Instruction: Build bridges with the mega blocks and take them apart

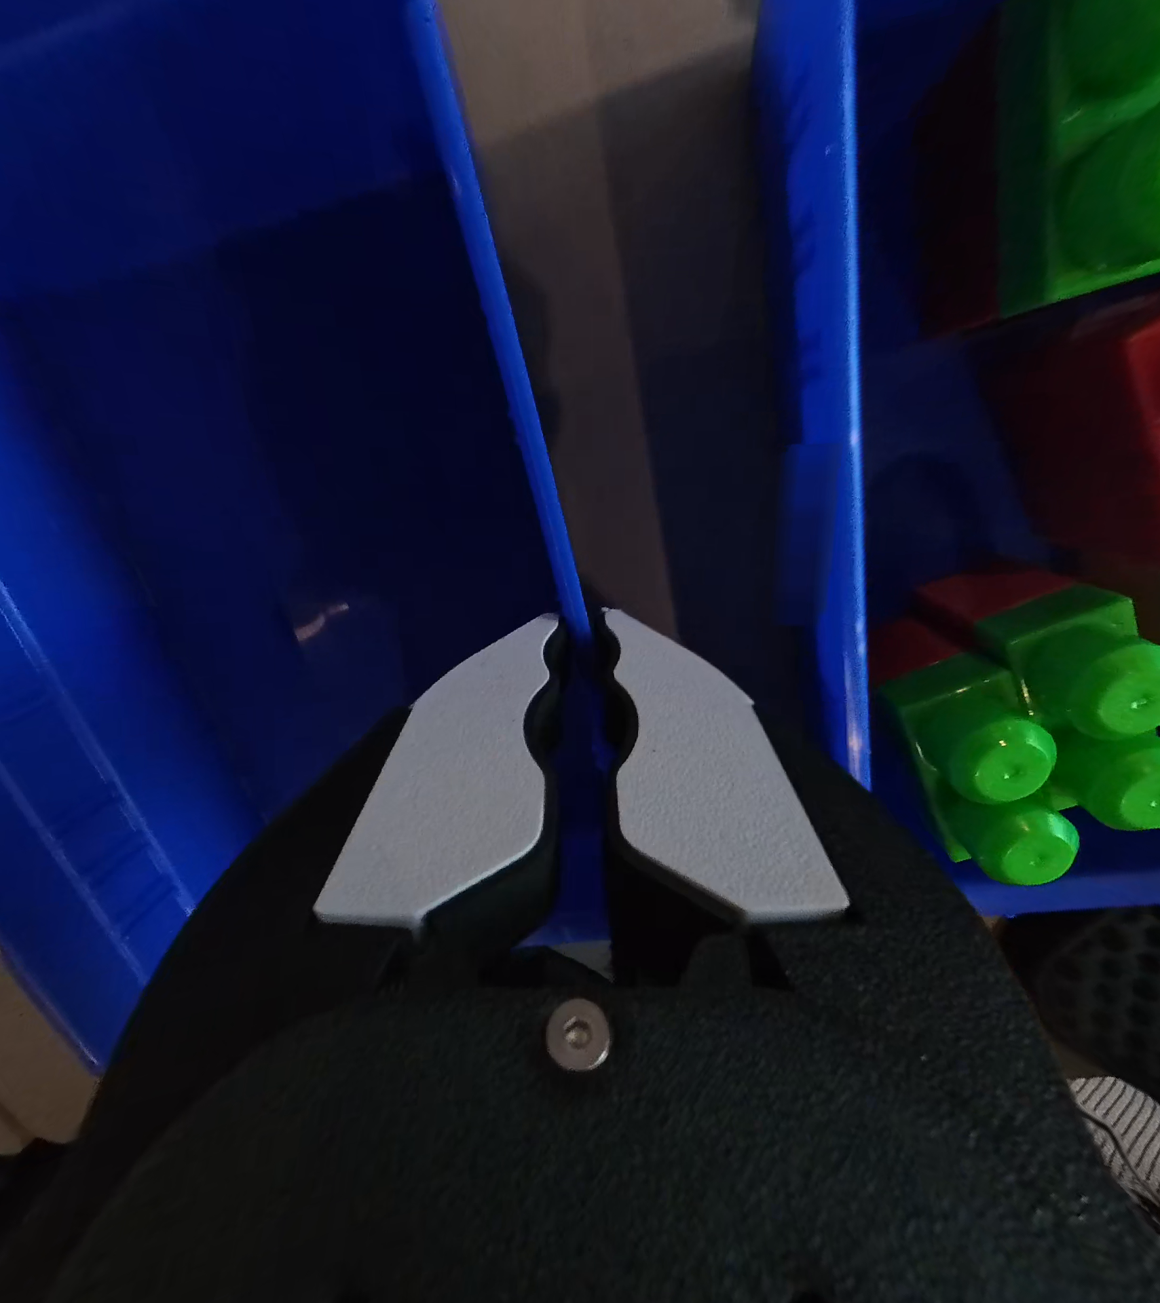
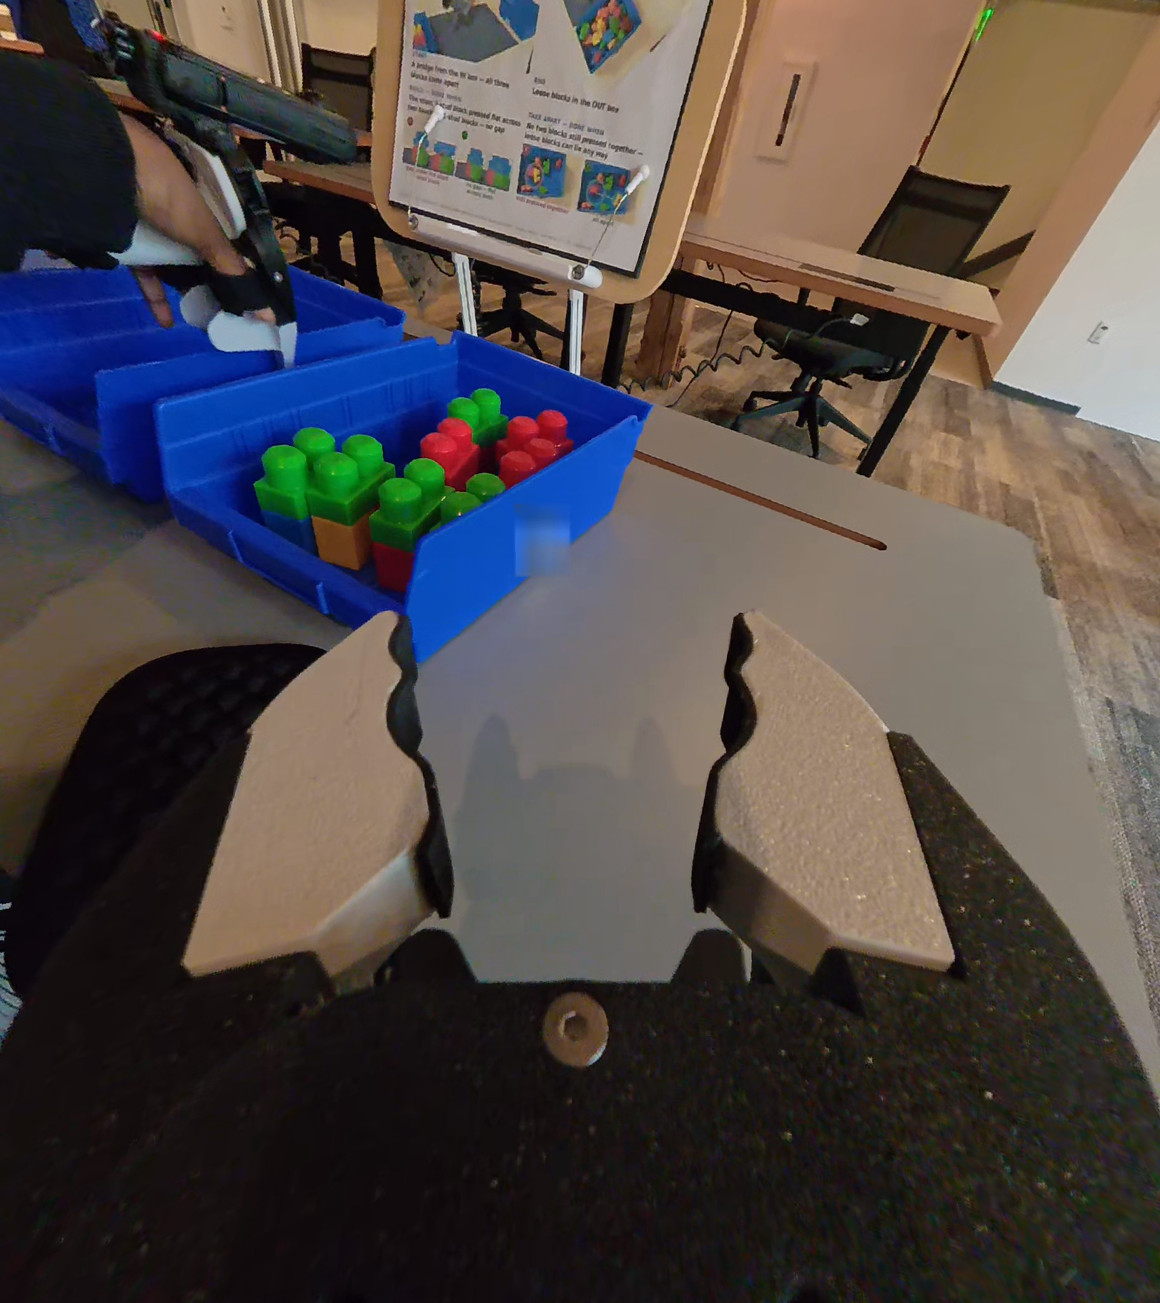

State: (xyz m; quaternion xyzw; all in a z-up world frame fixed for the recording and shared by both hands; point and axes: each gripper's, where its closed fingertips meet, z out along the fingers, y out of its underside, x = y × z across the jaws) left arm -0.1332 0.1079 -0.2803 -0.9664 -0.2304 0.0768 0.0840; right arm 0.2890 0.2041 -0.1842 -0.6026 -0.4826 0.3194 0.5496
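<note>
- The mega blocks [image 2: 379, 486] sit stacked in the blue bin [image 2: 492, 571]; they look light, rigid and slick, best pinched across flat sides.
- My left tool [image 1: 587, 712] clamps the empty bin's [image 1: 210, 423] wall [image 1: 499, 296], just beside the blue bin.
- My right tool [image 2: 570, 761] hangs open, empty, over the bench [image 2: 845, 634] near that bin.

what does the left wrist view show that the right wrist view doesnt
Only the left wrist view shows, close up, the left tongs shut on the thin side wall of the empty blue bin, with a strip of bare table between the two bins.

Only the right wrist view shows the right tongs open and empty above the grey table, the instruction board, office chairs and floor, and the person's hand holding the left tongs.

Both show the blue bin of blocks with green and red blocks inside.
</note>
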